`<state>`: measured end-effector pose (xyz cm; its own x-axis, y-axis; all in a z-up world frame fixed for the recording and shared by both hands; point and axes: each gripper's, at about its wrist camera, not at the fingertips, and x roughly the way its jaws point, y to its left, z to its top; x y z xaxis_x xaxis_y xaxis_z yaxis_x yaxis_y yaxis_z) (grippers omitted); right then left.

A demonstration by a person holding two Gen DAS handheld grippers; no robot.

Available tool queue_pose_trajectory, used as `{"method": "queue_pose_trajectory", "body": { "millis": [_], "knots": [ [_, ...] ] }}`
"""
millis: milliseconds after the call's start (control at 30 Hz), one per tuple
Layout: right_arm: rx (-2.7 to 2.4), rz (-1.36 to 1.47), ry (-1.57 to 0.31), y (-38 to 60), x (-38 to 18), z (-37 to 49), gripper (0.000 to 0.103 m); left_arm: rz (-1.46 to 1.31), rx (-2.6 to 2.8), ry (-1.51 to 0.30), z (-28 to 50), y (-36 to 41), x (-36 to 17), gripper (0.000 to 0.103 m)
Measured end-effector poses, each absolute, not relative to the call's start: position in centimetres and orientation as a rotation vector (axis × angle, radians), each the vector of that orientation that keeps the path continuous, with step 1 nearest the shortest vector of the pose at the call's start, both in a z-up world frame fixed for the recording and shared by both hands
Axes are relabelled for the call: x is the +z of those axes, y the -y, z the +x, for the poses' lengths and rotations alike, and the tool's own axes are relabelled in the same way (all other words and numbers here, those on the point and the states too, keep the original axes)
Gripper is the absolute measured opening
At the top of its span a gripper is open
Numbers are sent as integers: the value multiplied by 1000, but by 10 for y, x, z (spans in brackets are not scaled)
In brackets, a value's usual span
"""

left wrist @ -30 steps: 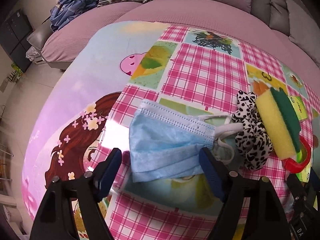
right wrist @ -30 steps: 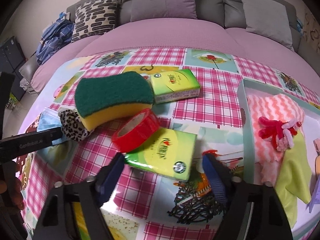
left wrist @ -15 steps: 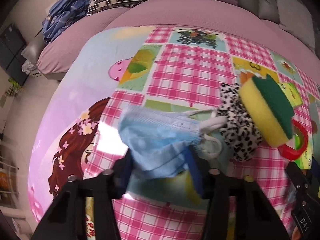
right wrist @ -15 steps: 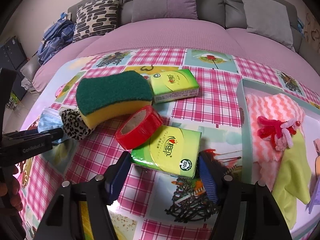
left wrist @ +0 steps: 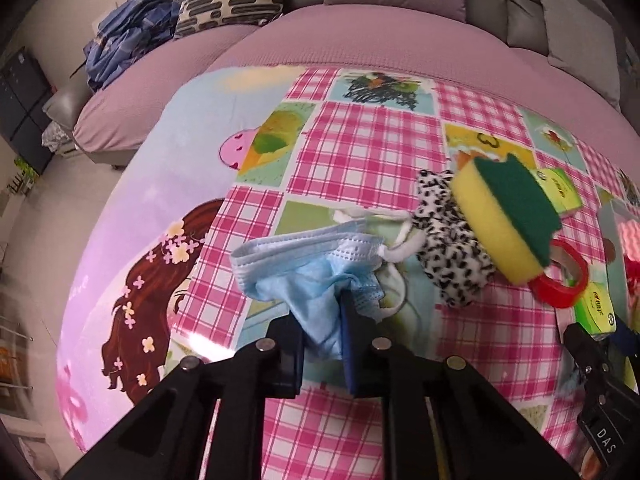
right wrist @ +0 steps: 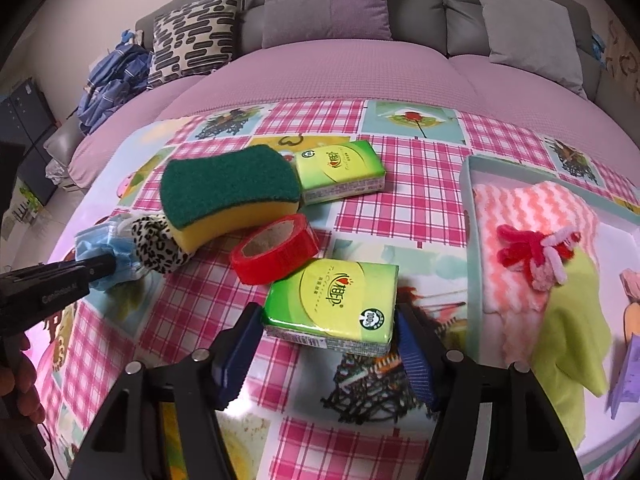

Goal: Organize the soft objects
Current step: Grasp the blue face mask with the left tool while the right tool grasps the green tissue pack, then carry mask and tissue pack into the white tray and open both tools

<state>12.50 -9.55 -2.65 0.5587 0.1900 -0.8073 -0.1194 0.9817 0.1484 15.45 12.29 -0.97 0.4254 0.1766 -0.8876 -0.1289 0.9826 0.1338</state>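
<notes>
My left gripper (left wrist: 320,312) is closing, and its pads pinch the lower edge of a blue face mask (left wrist: 304,256). The mask is bunched up and partly raised off the patterned tablecloth; one ear loop trails toward a leopard-print scrunchie (left wrist: 452,256). From the right wrist view the left gripper (right wrist: 100,268) shows at far left with the mask (right wrist: 94,240) in it. My right gripper (right wrist: 327,314) is shut on a green tissue pack (right wrist: 336,300), one pad against each of its sides. A yellow and green sponge (right wrist: 228,196) leans on the scrunchie (right wrist: 156,244).
A red tape roll (right wrist: 276,248) touches the held pack; a second tissue pack (right wrist: 340,168) lies behind the sponge. At the right, a pale tray (right wrist: 466,200) holds a pink striped cloth (right wrist: 532,216) and a yellow-green cloth (right wrist: 572,320). A purple sofa is behind the table.
The left jaws have come together on the mask, crumpling it and lifting it a little. The right jaws have narrowed slightly onto the tissue pack, which now sits deeper between them.
</notes>
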Motion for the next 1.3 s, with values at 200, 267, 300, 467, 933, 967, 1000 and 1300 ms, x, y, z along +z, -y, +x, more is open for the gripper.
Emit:
{"method": "queue_pose_trajectory", "body": {
  "millis": [200,267,300,467,933,967,1000,1300],
  "knots": [
    [187,84,-962,101,-18,112,69,81,201,-1081,143,-117,6,16],
    [190,91,-962,104,-14,106,68,87,207,-1069,139,-117,11,16],
    [191,93,-958,106,-12,104,68,89,217,-1059,136,-118,15,16],
    [198,92,-940,110,-2,95,68,84,249,-998,124,-122,38,16],
    [189,115,-834,134,39,81,68,98,169,-846,114,-84,92,16],
    [182,114,-828,137,41,80,68,102,147,-843,115,-76,93,16],
    [171,113,-819,142,44,80,68,106,132,-840,115,-69,94,16],
    [50,183,-782,206,56,80,68,137,-40,-815,115,5,98,16]
  ]
}}
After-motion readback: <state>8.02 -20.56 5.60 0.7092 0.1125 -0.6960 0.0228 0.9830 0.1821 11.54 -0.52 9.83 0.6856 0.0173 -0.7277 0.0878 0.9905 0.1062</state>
